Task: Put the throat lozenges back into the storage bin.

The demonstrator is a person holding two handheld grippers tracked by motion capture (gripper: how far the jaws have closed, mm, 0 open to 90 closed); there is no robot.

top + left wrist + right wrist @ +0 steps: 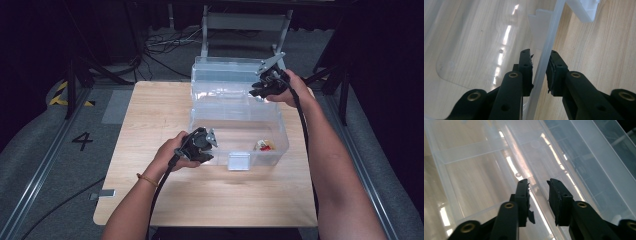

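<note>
Our left gripper (pixel 540 72) straddles the front wall of the clear box (pixel 280 131) on the table (pixel 150 110), jaws apart; our right gripper (pixel 537 195), jaws spread, hovers over its hinge edge.

Small red-yellow item (pixel 263 146) in clear bin (pixel 280 131) (front right corner) too small to identify.

I'm working in what looks like a recording lab: a lone wooden table (pixel 165 110) on grey carpet, dark curtains all round, metal floor rails (pixel 40 165) at 9 and 3 o'clock, loose cables (pixel 165 45) at 12, and a taped "4" (pixel 82 141) at 9.
</note>
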